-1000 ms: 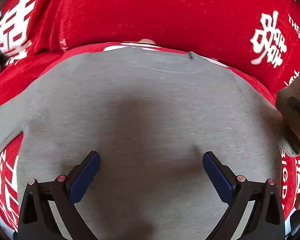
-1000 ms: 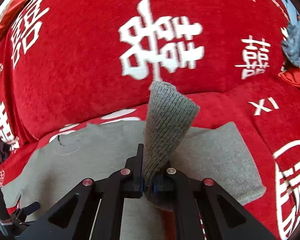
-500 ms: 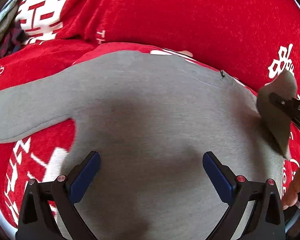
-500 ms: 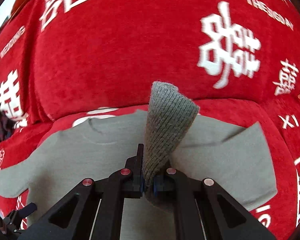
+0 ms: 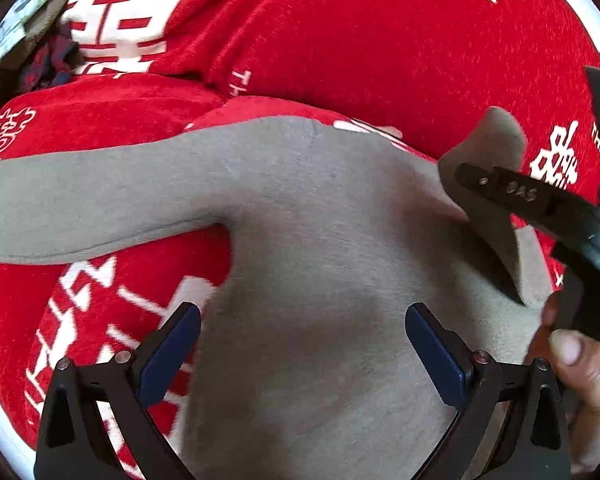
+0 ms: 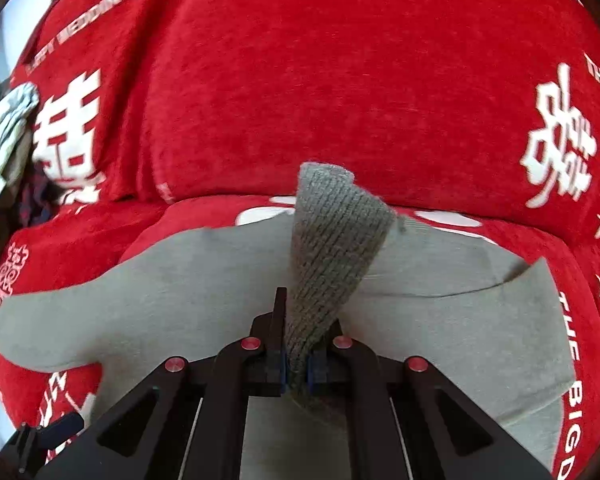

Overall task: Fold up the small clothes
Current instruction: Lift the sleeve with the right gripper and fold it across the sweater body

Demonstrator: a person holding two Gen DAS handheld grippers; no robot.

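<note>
grey top [image 5: 320,240]: smooth matt knit | cuff [image 6: 332,248]: coarse ribbed knit | red cover [image 6: 340,80]: fuzzy chenille-like cloth

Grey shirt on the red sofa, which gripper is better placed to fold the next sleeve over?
Right. The right gripper is already shut on a ribbed cuff above the grey shirt. The left gripper hovers open, gripping nothing, so it would first need to grasp the outstretched sleeve.

Grey long-sleeved top [image 6: 440,336] spread flat on a red cover, one sleeve [image 5: 92,204] stretched out sideways, other sleeve's ribbed cuff [image 6: 332,248] lifted upright above the body
</note>
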